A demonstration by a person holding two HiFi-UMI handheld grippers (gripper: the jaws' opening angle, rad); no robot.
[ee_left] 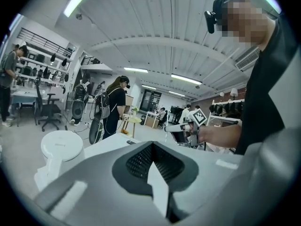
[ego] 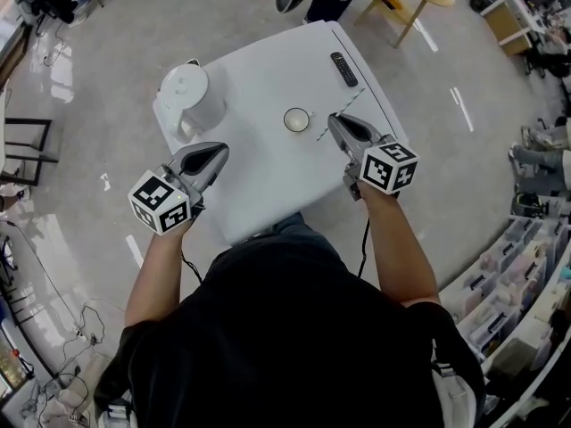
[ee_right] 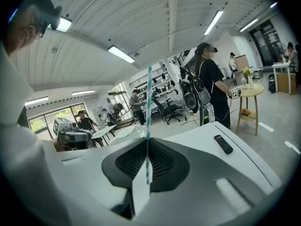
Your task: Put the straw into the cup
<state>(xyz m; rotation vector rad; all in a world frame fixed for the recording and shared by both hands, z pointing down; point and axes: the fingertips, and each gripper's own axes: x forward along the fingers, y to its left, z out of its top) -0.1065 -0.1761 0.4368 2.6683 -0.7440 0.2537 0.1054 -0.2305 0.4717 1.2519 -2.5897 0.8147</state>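
Grippers first: the right gripper is clenched on the straw. Its own view shows the jaws pinched together, with the teal-striped straw poking straight up out of them and a short bit hanging below the grip. From the head view, that gripper is over the right side of the white table. The straw's just beside the cup, not in it. The cup's sitting upright around the middle of the table, open top facing up.

The left gripper is closed too, but there's nothing between its jaws, they're just pressed together. It's hanging over the near left part of the table, close to the white kettle, which sits at the left edge. A black remote is lying near the far right edge, well apart from the cup.
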